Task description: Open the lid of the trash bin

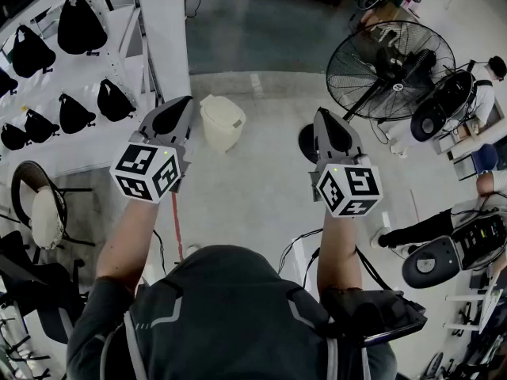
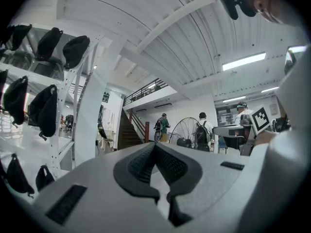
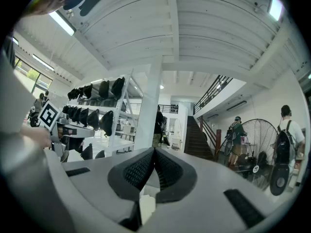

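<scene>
A small cream trash bin stands on the grey floor with its lid down. It shows only in the head view, just right of my left gripper and well below it. The left gripper is raised, its jaws closed tip to tip on nothing. My right gripper is held at the same height farther right, also shut and empty. Both gripper views look level across the room, over the bin.
A white shelf rack with black bags stands at the left beside a white pillar. A large black floor fan and people are at the right. A chair stands at the near left.
</scene>
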